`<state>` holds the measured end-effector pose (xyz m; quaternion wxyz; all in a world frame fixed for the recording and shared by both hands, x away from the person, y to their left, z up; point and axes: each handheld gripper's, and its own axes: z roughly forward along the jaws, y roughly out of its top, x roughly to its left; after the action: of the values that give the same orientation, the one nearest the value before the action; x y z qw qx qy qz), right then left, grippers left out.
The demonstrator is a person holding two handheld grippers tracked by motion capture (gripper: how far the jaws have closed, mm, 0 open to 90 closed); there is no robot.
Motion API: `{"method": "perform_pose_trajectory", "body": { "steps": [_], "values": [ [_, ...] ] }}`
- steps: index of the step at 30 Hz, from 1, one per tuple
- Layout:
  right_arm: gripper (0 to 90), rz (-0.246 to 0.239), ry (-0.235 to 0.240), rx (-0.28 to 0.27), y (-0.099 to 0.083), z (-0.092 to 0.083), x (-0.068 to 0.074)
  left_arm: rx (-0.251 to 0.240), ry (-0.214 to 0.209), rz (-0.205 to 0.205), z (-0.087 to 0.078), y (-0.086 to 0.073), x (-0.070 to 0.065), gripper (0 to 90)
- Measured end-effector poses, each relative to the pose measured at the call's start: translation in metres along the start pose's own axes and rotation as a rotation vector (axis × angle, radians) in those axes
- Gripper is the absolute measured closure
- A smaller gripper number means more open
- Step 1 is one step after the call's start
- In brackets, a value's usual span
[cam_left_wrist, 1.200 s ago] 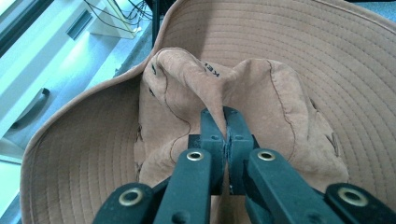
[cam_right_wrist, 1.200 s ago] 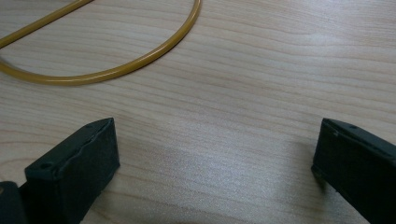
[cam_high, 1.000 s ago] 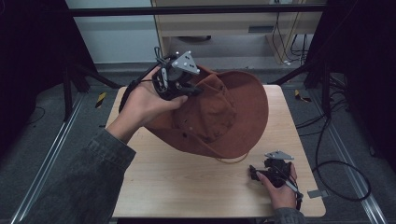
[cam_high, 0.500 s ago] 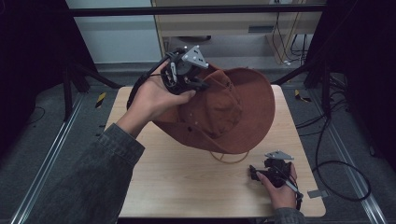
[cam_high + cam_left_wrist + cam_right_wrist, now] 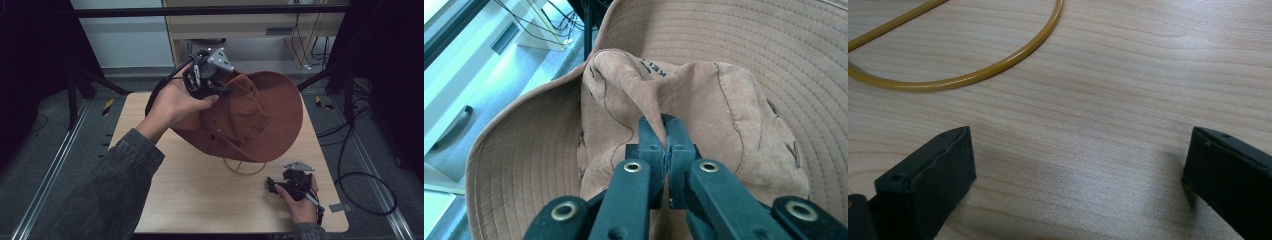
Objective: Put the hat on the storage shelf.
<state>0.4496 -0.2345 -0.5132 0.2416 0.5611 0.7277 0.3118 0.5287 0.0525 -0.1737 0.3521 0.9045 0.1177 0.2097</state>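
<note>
A brown wide-brimmed hat [image 5: 260,115] hangs tilted over the back half of the wooden table [image 5: 200,195], its brim edge low near the tabletop. My left gripper [image 5: 222,90] is shut on a pinched fold of the hat's crown. In the left gripper view that fold [image 5: 651,95] stands up between the closed jaws of the left gripper [image 5: 665,131]. The hat's yellowish cord [image 5: 245,171] lies in a loop on the table under the brim. My right gripper [image 5: 272,186] rests at the front right, open, with bare wood between its jaws [image 5: 1078,165] and the cord [image 5: 998,62] just ahead.
A cabinet with drawers [image 5: 260,25] stands behind the table. Black frame posts [image 5: 345,85] flank both sides. Cables [image 5: 365,180] trail on the floor at the right. A small grey tab [image 5: 340,206] lies at the table's front right corner.
My left hand has carried the hat to the right across the table, still pinched at the crown. The right hand and its gripper have stayed put.
</note>
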Motion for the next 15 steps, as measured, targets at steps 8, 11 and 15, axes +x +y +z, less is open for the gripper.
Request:
{"method": "perform_pose_trajectory", "body": {
  "steps": [8,11,15],
  "values": [
    [0.4,0.002,0.000,0.000,0.000,0.000,0.000,-0.003,-0.003,0.007,0.006,0.006,-0.002,88.6],
    [0.4,0.002,0.000,0.000,0.000,0.000,0.000,-0.006,-0.003,0.010,0.008,0.009,-0.005,88.5],
    [0.4,0.002,0.000,0.000,0.000,0.000,0.000,-0.004,-0.007,0.011,0.012,0.011,-0.007,88.5]
  ]
}}
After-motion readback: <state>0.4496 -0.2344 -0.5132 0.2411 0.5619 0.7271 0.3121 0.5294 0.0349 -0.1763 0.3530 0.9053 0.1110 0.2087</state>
